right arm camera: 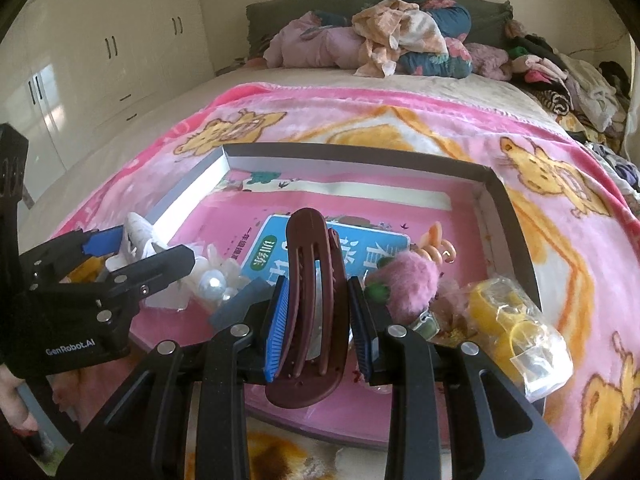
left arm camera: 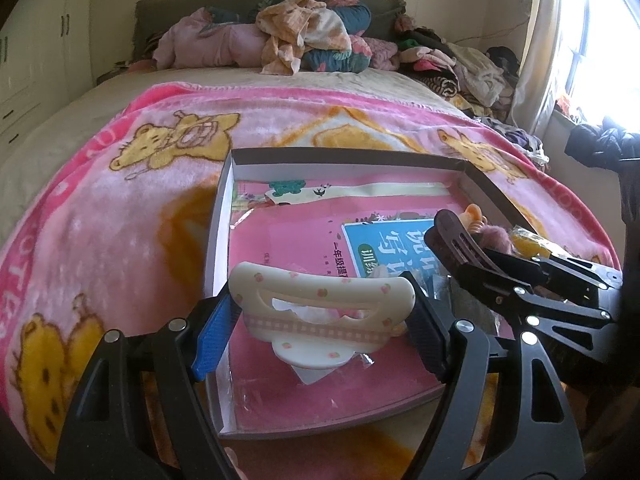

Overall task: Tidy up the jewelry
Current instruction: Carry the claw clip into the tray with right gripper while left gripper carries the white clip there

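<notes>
Left claw [left arm camera: 320,316] gripping cream clip [left arm camera: 320,306], box [left arm camera: 224,200] beneath

My left gripper [left arm camera: 322,322] is clamped on a cream hair clip [left arm camera: 320,312], its pads at either end. My right gripper [right arm camera: 320,330] pinches a maroon hair clip [right arm camera: 312,308], standing just beside the left

**Daylight from the right, edges bent**

Strong daylight pours through the window [left arm camera: 600,40] at the upper right of the left wrist view, blown out to white. The wardrobe doors [right arm camera: 80,80] at upper left of the right wrist view carry soft glare. Both pictures bow at the rims, with dark corners. The centres stay sharp.
</notes>
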{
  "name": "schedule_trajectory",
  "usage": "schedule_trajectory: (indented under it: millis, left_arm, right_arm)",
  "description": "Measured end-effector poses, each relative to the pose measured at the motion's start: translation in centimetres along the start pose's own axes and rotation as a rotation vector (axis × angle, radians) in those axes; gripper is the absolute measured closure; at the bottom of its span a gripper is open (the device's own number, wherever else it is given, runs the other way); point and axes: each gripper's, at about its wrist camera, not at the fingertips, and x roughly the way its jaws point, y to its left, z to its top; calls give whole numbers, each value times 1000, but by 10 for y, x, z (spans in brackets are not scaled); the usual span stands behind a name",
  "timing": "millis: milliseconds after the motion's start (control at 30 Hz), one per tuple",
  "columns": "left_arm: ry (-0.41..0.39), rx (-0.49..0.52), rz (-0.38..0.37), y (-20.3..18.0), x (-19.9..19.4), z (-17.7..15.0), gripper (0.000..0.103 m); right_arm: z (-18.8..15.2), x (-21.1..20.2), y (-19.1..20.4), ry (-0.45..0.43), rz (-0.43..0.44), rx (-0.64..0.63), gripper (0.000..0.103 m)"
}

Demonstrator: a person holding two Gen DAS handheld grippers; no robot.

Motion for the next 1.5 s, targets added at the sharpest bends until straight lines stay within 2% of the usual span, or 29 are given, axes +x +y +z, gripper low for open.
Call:
schedule_trajectory:
  millis: [267, 600, 667, 833, 1100, 1200, 1267, 1500]
  left_arm:
    - [1, 0, 1, 0, 1, 0, 35]
    - [4, -2, 12, 2, 0, -4, 35]
    - [1, -4, 13, 2, -1, -5, 30]
    - [-11, -1, 25, 0, -10, -5, 25]
    - [-37, 8, 29, -6, -35, -4, 21]
    - [-45, 9, 31, -8, -46, -7, 19]
    - [-50, 12, 35, -10, -52, -8, 13]
    - [-78, 12, 38, -13, -76, -17, 12]
  right_arm:
    - [-3, -6, -1, -4, -5, 17, 72]
    - [-16, -31, -11, -32, -32, 44, 59]
    - [-18, -36, -11, -38, -41, 39, 55]
    - [-20, -49, -12, -55, -54, 38, 48]
    - [-25, -74, -9, -103, -63, 48, 31]
    - [-29, -83, -8, -114, -70, 53, 29]
    - [-31, -88, -7, -121, -74, 56, 26]
    - [-43, -112, -1, -163, -81, 62, 15]
